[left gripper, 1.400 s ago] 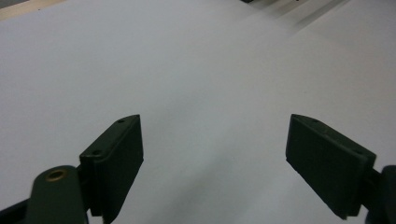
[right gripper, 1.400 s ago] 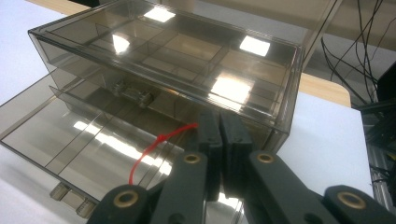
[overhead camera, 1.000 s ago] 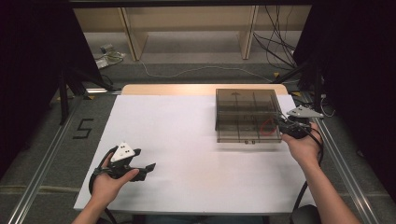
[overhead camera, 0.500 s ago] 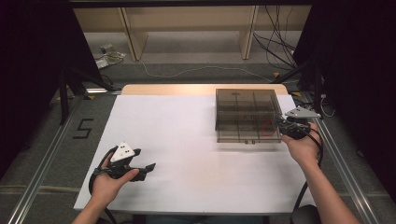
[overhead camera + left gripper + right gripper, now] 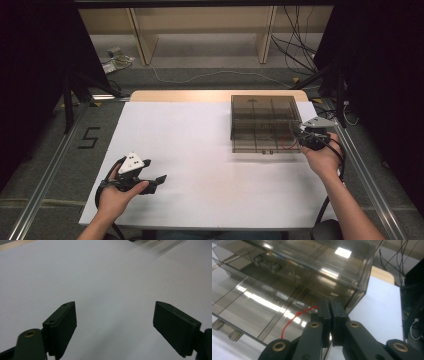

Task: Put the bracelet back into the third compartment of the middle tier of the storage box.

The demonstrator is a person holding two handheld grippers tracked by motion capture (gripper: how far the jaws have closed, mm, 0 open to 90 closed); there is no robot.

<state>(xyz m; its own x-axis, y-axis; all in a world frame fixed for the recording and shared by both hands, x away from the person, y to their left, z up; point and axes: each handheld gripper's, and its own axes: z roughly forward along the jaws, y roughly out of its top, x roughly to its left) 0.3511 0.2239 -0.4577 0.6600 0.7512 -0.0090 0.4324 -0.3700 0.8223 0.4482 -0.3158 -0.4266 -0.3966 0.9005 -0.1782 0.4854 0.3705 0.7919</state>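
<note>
We see a smoky clear plastic compartment box (image 5: 264,122) lying flat on the right half of the white surface (image 5: 200,145), its far edge close to the wooden strip at the back. The right hand-held gripper (image 5: 300,134) sits at the box's near right corner with its 2 jaws pressed together; in the right gripper view the right hand-held gripper (image 5: 330,305) appears to have a thin red loop (image 5: 295,317) running into its closed tips, though we cannot tell whether the loop is pinched or merely behind them. The left hand-held gripper (image 5: 159,180) hovers low over bare surface near the front left, jaws wide apart and holding nothing, well apart from the box. We judge the box to be light, rigid and slick, with thin walls and inner dividers that could crack or flex under a hard squeeze. The flat lid gives little purchase, so a wall edge or the corner rim looks the safer hold, and the red loop seems a handy pull point if it is fixed to the box.
</note>
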